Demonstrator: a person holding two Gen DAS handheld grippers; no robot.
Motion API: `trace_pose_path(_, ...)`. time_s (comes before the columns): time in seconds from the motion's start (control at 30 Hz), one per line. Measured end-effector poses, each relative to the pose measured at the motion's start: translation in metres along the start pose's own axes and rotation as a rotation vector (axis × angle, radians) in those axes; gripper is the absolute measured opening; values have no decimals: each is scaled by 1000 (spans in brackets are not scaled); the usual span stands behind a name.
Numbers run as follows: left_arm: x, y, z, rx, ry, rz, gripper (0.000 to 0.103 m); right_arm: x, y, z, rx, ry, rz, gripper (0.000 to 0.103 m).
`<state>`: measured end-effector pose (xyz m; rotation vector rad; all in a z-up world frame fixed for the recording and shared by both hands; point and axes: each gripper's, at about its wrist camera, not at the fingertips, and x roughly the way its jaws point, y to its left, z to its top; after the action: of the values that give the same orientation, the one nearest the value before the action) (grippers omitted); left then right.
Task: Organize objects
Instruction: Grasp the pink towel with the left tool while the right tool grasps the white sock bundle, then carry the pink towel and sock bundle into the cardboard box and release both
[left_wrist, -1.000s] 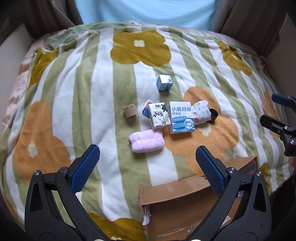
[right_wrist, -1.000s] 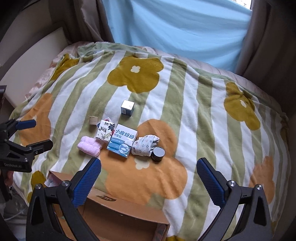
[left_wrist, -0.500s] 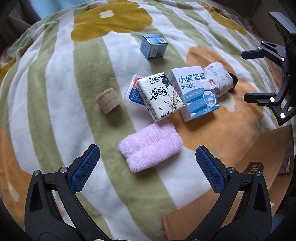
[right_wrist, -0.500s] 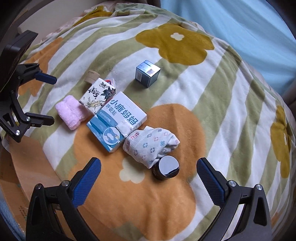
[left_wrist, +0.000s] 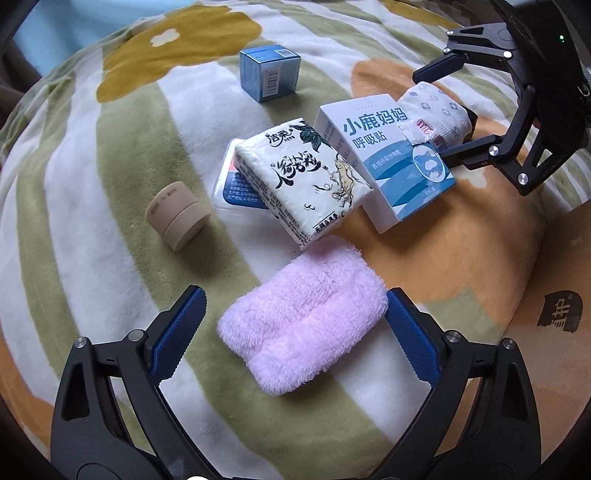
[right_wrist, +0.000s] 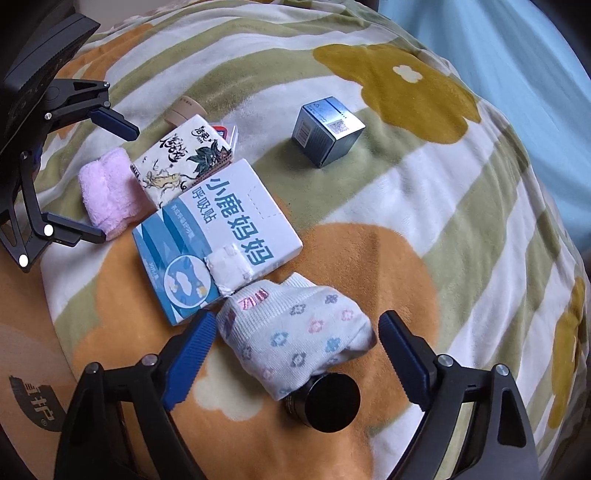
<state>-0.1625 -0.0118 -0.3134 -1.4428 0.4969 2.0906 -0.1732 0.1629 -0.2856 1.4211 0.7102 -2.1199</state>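
My left gripper is open and straddles a folded pink towel, its fingers beside the towel's ends. My right gripper is open around a rolled flowered sock, which lies partly on a black jar. Between them lie a white-and-blue box, a tissue pack on a flat blue-labelled packet, a beige roll and a small blue box. Each gripper shows in the other view, the right and the left.
Everything lies on a soft striped blanket with flowers over a bed. A cardboard box flap lies at the near edge, also in the left wrist view. A light blue curtain hangs behind the bed.
Both grippers have moved down and forward to the objects. The left now straddles the pink towel and the right straddles the sock. Both stay open.
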Motion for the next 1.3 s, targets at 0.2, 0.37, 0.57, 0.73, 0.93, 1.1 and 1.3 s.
trace_pose_path(0.2,4,-2,-2,33,4,-58,79,4,1,0,1,5,3,80)
trace_pose_path(0.37,4,-6,-4,79,3,-87,66,5,0,2,14,12,11,74)
trace_pose_path(0.57,-2,-3,-6,94,-8,-105,56,3,-3,5,25,10,5,69)
trace_pose_path(0.73,-13,0,-6,102,-25,-111,48,-3,-2,5,37,12,-7,68)
trace_pose_path(0.93,-29,6,-4,92,-50,-93,45,-17,-8,9,75,-2,-20,68)
trace_pose_path(1.1,-42,7,-1,73,-71,-62,45,-26,-12,9,101,-6,-29,67)
trace_pose_path(1.3,-81,3,6,9,-109,-40,45,-63,-13,12,135,-52,-40,67)
